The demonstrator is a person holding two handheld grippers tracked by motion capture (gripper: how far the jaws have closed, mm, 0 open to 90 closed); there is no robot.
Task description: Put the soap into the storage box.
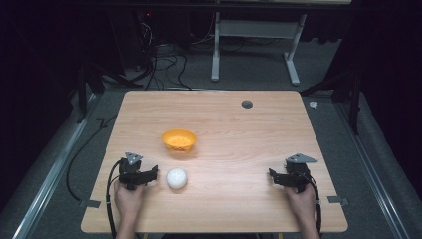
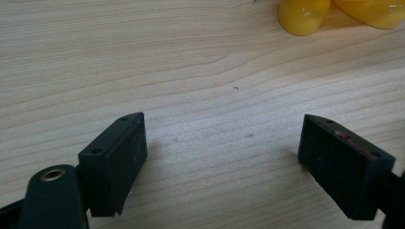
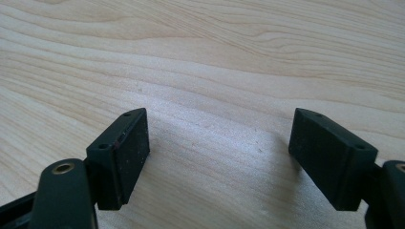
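White ball (image 1: 177, 178) (just beside) blocks left gripper (image 1: 155, 173); bare table (image 1: 239, 149) elsewhere.

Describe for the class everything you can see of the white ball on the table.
The white ball is a small, round, smooth-looking thing, matt white with a soft shadow beneath it; its material cannot be told. It rests on the wooden table, near the person's side, just in front of the orange bowl and apart from it. The left tool lies close beside it, jaws open, pointing toward it but not touching. Nothing but the table touches the ball.
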